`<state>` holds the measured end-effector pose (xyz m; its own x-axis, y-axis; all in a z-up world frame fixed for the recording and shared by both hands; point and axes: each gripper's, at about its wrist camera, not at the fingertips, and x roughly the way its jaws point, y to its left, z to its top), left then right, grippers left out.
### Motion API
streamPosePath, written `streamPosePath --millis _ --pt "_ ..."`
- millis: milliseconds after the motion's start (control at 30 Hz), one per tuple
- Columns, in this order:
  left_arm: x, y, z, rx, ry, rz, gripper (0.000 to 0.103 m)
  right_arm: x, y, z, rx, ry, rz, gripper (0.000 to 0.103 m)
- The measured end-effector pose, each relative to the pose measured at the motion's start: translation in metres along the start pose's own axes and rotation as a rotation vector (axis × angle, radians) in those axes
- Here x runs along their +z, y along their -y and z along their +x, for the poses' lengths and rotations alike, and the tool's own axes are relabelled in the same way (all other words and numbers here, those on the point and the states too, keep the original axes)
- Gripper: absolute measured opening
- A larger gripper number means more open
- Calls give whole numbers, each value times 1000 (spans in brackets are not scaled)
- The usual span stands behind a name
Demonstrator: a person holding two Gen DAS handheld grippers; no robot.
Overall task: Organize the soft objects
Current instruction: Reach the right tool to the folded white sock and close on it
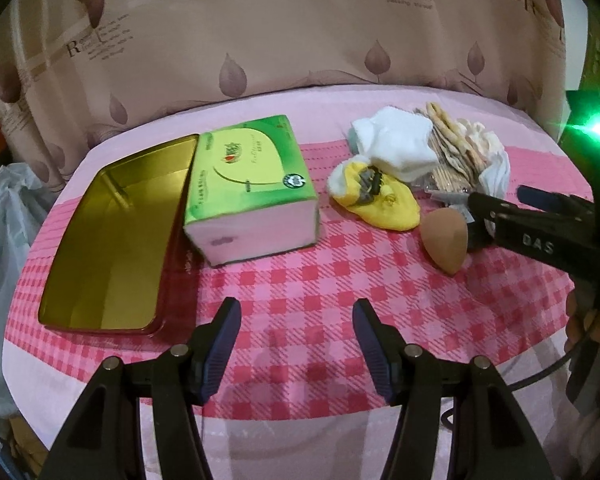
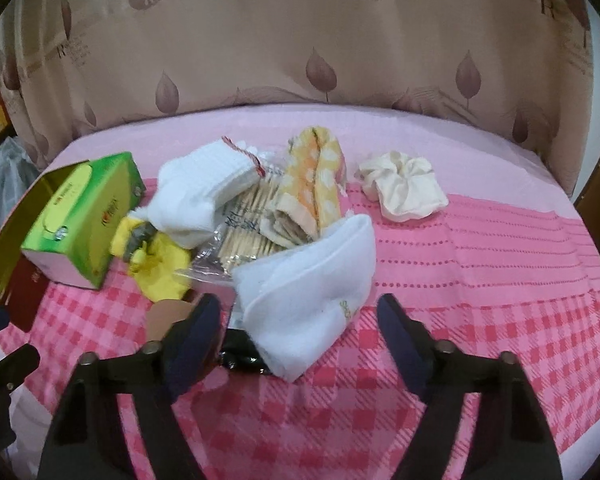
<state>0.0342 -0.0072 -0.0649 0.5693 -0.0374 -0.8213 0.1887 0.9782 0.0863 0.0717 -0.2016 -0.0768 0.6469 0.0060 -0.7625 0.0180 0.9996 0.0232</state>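
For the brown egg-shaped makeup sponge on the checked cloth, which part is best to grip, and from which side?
Grip the brown egg-shaped makeup sponge across its wide rounded middle, coming from above. It lies tilted with its narrow tip low toward the camera, and the tip would likely slip out. The right gripper is already beside it.

The open tin (image 1: pixel 112 236) lies at the left of the cloth-covered table (image 1: pixel 320 280), with the tissue pack (image 1: pixel 252 188) just beside it on its right. Right of the pack, apart from it, lies a small sock (image 1: pixel 380 200), and behind that sock a folded sock (image 1: pixel 396 144). The sponge (image 1: pixel 446 240) stands in front of the pile, near its right end. In the right wrist view a packet of sticks (image 2: pixel 248 224) lies under a folded cloth (image 2: pixel 316 184), another sock (image 2: pixel 312 276) rests before them, and a scrunchie (image 2: pixel 400 186) lies apart to the right.
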Motion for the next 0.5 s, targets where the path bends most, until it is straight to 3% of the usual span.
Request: streamPosePath --millis 67,200,500 --pt "2 2 4 -2 -6 2 59 -1 5 4 3 -11 18 50" --pt "7 6 13 -10 -21 9 59 -3 17 5 3 -12 42 49" --pt "24 27 28 -47 -35 39 59 -5 31 7 5 -10 51 28"
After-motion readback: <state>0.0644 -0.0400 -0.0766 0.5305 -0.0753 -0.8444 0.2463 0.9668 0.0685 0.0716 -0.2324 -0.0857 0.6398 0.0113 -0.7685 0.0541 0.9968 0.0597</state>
